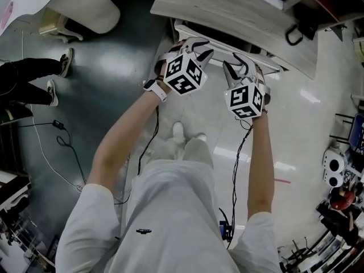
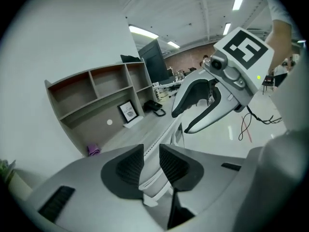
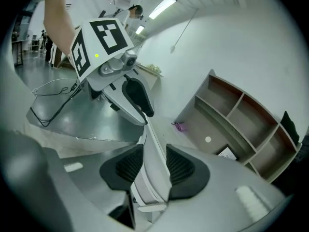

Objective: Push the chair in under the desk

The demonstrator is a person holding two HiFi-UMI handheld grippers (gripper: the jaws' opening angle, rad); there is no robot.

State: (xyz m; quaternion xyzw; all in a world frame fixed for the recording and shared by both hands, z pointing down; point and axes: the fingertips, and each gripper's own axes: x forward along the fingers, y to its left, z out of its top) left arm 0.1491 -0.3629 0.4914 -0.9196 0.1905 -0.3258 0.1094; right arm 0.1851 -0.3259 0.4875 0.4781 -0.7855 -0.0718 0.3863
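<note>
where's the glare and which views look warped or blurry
Head view: sharp, with glare patches on the glossy floor at right. Left gripper view: heavy fisheye with dark corners, the shelf bowed, soft near the edges. Right gripper view: same warp, the ceiling light blown out.

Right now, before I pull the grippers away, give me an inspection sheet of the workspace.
Surface: light wood-grain desk, front part bare.
Job's things: white chair, its back right at the desk's front edge; seat not in view.
Clutter: framed print, purple item and black item on the desk by the shelf unit.
Grippers: left gripper and right gripper both have their fingers apart; the chair back shows in each gap, not pressed.
Cables: a black lead hangs from each gripper; white cable lies on the floor at left.
Surroundings: a bystander's legs at left; assorted gear along the floor's right edge.
</note>
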